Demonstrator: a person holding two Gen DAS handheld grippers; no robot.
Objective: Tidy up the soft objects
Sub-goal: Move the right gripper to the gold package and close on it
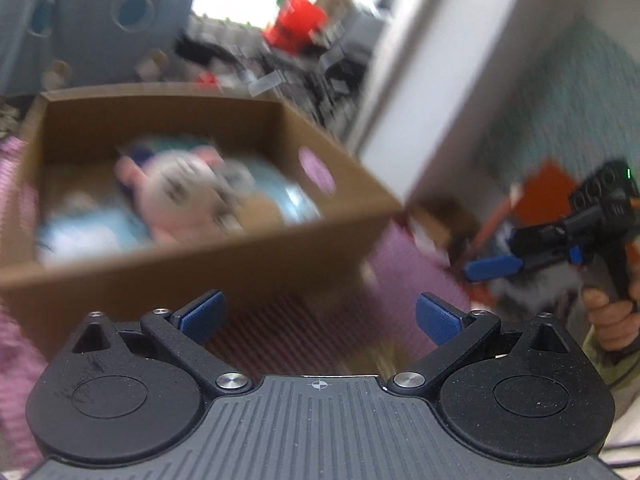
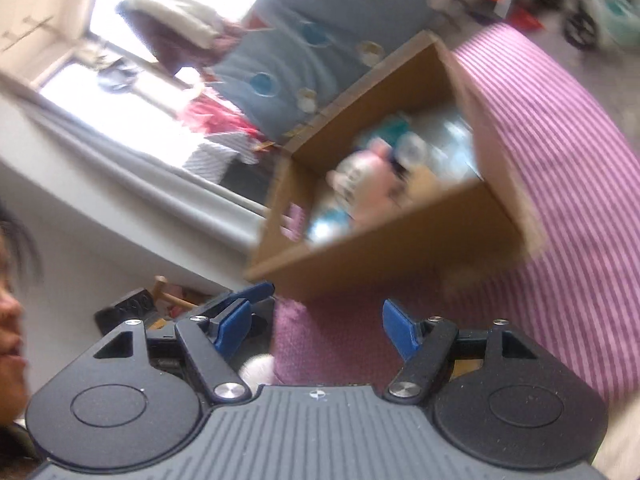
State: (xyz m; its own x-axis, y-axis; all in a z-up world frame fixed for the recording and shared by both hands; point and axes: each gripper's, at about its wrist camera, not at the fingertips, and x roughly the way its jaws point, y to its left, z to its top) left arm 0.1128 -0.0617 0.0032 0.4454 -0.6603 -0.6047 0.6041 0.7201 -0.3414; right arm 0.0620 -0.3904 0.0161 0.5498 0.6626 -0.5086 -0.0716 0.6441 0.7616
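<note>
Left wrist view. Landmark: open brown cardboard box (image 1: 192,216), standing on a pink-and-white striped fabric surface (image 1: 404,264). Inside the box: a heap of soft toys (image 1: 188,196), blurred; a pale pink plush with a white face lies on top of light blue soft pieces. A round lilac patch shows on the box's right inner wall. Left claw (image 1: 318,316), black with blue pads, sits just in front of the box's near wall; jaws spread wide, nothing between them. Right of the box, well apart from it: right claw (image 1: 494,268), one blue finger visible side-on, its handle gripped by a person's hand (image 1: 610,320) with a green sleeve cuff. Beyond the box: a grey-blue panel with round cut-outs, blurred clutter, something red.

Right wrist view, strongly tilted. The same cardboard box (image 2: 400,236) lies ahead of the right claw (image 2: 320,328) on the striped fabric (image 2: 560,168); the soft toys (image 2: 368,188) remain inside it, blurred. Right claw jaws stand wide apart and empty. The left claw (image 2: 248,294) is partly visible left of the box's near corner. A bright window and grey curtain lie left of the box.
</note>
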